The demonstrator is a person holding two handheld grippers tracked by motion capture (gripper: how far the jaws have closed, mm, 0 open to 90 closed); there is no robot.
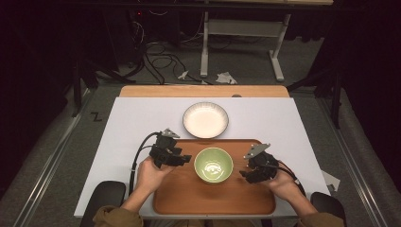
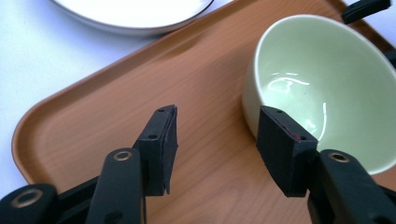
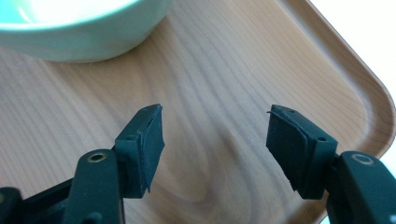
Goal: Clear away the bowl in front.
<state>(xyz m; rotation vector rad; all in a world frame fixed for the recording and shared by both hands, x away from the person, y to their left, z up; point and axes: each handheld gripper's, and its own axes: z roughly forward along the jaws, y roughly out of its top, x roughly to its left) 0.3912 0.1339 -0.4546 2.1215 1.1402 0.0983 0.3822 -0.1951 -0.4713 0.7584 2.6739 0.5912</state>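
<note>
A pale green bowl (image 1: 213, 164) (image 2: 322, 84) (image 3: 79, 28) stands empty in the middle of a wooden tray (image 1: 189, 194) (image 2: 93, 116) (image 3: 233, 70). My left gripper (image 1: 186, 159) (image 2: 217, 140) hovers at the bowl's left side, open, with bare tray between its jaws; one pad sits close to the bowl's outer wall. On the bowl's right, my right gripper (image 1: 243, 175) (image 3: 215, 140) is open over the tray's right part, with nothing between its jaws and the bowl a short way off.
A white ribbed plate (image 1: 205, 119) (image 2: 135, 14) lies on the white table cover (image 1: 265, 118) just beyond the tray's far edge. Cables trail from both grippers toward the person. Behind the table are a floor with loose cables and a desk frame.
</note>
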